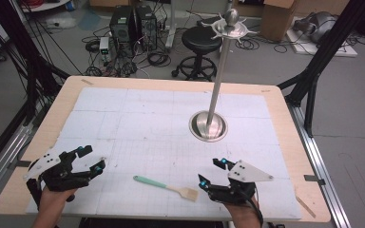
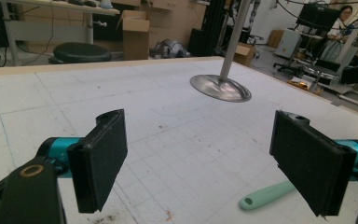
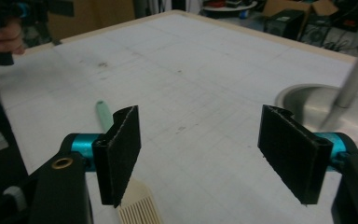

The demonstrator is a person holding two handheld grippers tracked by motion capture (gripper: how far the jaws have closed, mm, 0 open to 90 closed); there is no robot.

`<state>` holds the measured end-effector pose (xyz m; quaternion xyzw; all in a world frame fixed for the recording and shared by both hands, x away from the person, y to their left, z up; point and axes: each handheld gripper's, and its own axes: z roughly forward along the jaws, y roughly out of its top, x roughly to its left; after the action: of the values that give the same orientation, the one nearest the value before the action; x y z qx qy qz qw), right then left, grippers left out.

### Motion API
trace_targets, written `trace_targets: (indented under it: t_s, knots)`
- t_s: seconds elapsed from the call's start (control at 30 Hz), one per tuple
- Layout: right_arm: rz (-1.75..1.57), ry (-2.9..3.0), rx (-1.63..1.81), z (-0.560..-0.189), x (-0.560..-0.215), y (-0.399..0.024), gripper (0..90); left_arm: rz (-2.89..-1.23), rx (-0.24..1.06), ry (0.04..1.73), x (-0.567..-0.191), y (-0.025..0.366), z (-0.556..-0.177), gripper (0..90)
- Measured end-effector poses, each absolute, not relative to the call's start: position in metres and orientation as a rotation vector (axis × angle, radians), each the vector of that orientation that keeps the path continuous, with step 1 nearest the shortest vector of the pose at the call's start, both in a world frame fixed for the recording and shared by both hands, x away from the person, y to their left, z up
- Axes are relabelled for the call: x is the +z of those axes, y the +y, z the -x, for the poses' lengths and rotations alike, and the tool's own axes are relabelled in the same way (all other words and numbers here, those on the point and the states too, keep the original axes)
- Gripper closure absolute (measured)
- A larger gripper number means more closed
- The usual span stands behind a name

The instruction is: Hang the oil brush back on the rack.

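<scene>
While both grippers stand with jaws wide and empty, the mint-handled spatula with a cream slotted blade (image 1: pixel 166 187) lies near the tabletop's front edge, between left gripper (image 1: pixel 89 159) and right gripper (image 1: pixel 212 172).

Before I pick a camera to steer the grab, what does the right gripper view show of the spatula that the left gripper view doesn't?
The right gripper view has the spatula's slotted cream head at the left black pad of the open right gripper. The left gripper view has the handle's rounded end with its hanging hole. Both show the mint green handle, the white gridded mat and the metal stand base.
</scene>
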<state>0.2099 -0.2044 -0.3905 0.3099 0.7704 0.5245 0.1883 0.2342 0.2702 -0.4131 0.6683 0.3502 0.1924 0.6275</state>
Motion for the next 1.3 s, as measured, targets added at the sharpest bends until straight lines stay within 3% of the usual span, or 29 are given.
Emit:
trace_targets:
  t_s: [0.23,0.57,0.8,1.07,1.3]
  knots:
    - [-0.749,2.385,1.413,-0.223,-0.406,-0.167,44.8,-1.52,0.404,0.797,-0.414,0.267,-0.234,19.8]
    - [-0.645,2.586,1.278,-0.234,-0.424,-0.131,55.9,-1.53,0.389,0.782,-0.415,0.265,-0.234,21.3]
    - [-0.587,2.667,1.223,-0.239,-0.433,-0.119,65.2,-1.531,0.39,0.785,-0.415,0.265,-0.234,21.3]
    - [-0.579,2.707,1.19,-0.243,-0.437,-0.113,67.9,-1.536,0.387,0.788,-0.415,0.265,-0.234,21.4]
    - [-0.569,2.75,1.135,-0.246,-0.441,-0.11,76.5,-1.546,0.381,0.784,-0.416,0.264,-0.234,21.8]
